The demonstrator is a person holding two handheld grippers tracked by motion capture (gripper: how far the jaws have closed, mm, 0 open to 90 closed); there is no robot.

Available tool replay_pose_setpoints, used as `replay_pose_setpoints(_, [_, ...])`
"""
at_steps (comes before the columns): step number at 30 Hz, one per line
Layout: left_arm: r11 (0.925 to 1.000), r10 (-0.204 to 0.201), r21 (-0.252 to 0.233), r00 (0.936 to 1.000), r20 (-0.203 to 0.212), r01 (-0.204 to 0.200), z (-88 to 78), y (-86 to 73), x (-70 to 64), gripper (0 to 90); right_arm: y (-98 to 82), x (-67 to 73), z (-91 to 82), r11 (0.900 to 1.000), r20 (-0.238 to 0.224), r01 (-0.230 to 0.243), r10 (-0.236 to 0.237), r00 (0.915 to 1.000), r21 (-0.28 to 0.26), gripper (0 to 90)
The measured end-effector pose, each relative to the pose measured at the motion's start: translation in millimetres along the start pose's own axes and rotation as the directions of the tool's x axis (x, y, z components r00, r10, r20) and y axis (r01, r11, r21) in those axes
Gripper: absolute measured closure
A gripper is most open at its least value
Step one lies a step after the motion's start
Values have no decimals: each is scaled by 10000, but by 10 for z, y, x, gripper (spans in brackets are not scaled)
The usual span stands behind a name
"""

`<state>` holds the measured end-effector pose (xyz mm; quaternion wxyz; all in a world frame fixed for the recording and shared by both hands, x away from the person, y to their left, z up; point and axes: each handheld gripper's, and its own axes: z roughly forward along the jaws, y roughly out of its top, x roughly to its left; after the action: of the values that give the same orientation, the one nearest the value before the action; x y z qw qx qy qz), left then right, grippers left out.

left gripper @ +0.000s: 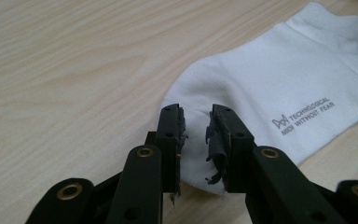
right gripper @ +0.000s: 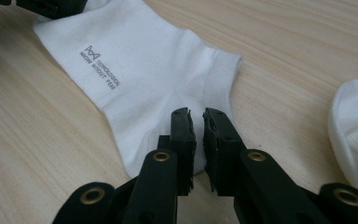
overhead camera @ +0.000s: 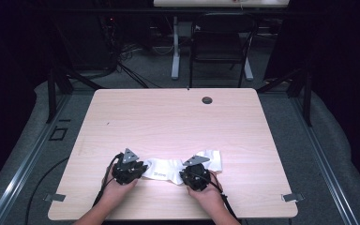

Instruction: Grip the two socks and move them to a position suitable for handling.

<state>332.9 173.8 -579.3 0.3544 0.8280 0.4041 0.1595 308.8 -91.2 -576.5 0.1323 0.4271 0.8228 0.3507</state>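
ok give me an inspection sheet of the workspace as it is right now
surface: light wood table, flat, with a round grommet hole near the far edge
job's things: white sock lying flat with small grey printed text; a second white sock lies just beyond the right gripper
clutter: nothing seen
grippers: left gripper at one end of the printed sock, jaws a little apart over the fabric; right gripper at the other end, jaws nearly together, grip cannot be told
cables: a black cable trails from the left gripper toward the near edge
surroundings: dark room, grey floor, black chair and white desk legs beyond the table
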Motion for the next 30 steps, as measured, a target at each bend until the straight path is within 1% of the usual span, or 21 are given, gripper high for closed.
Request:
replay_pose_setpoints(4, [10000,-36,18,9999,111,36,-40,-39,-68,732,-21,-8,-37,9998,-33,109,-109,9999,142,821])
replay_pose_setpoints(6, [9999,25,139,9996,272,-29,-70,-55,-107,732,-45,-7,-65,9998,-44,119,-118,9999,181,822])
replay_pose_setpoints(7, [9998,113,155,9995,288,-118,-78,-61,-120,729,-65,-2,-83,9998,-40,102,-101,9999,167,821])
replay_pose_setpoints(11, [9994,223,246,9991,350,-232,-118,-91,-203,715,-122,13,-142,9995,-106,221,-219,9997,232,820])
replay_pose_setpoints(13, [9997,137,208,9991,394,-145,-135,-113,-236,713,-149,28,-171,9994,-207,222,-217,9996,277,819])
replay_pose_setpoints(15, [9995,149,266,9987,480,-162,-162,-135,-262,712,-178,46,-202,9989,-220,332,-325,9992,333,819])
replay_pose_setpoints(17, [9997,123,223,9983,577,-136,-183,-161,-289,711,-204,65,-228,9986,-303,391,-381,9988,363,819])
replay_pose_setpoints(19, [9998,130,157,9976,674,-141,-203,-190,-312,708,-223,65,-252,9983,-349,419,-405,9986,416,819])
replay_pose_setpoints(23, [9999,-35,167,9961,884,20,-232,-218,-341,709,-256,41,-278,9989,-392,290,-276,9988,355,819])
replay_pose_setpoints(24, [9999,-98,144,9956,928,85,-235,-226,-351,709,-259,39,-287,9987,-350,323,-309,9989,399,820])
replay_pose_setpoints(26, [9999,30,139,9955,952,-43,-242,-232,-359,709,-276,38,-299,9988,-337,335,-323,9989,362,819])
replay_pose_setpoints(27, [9999,10,142,9953,964,-24,-242,-233,-360,709,-286,37,-301,9990,-388,346,-335,9987,297,817])
replay_pose_setpoints(28, [9999,18,140,9952,976,-32,-244,-235,-358,708,-287,30,-305,9983,-404,468,-454,9981,338,816])
replay_pose_setpoints(30, [9999,-16,105,9950,1003,6,-246,-241,-361,702,-291,23,-305,9986,-473,433,-419,9980,297,813])
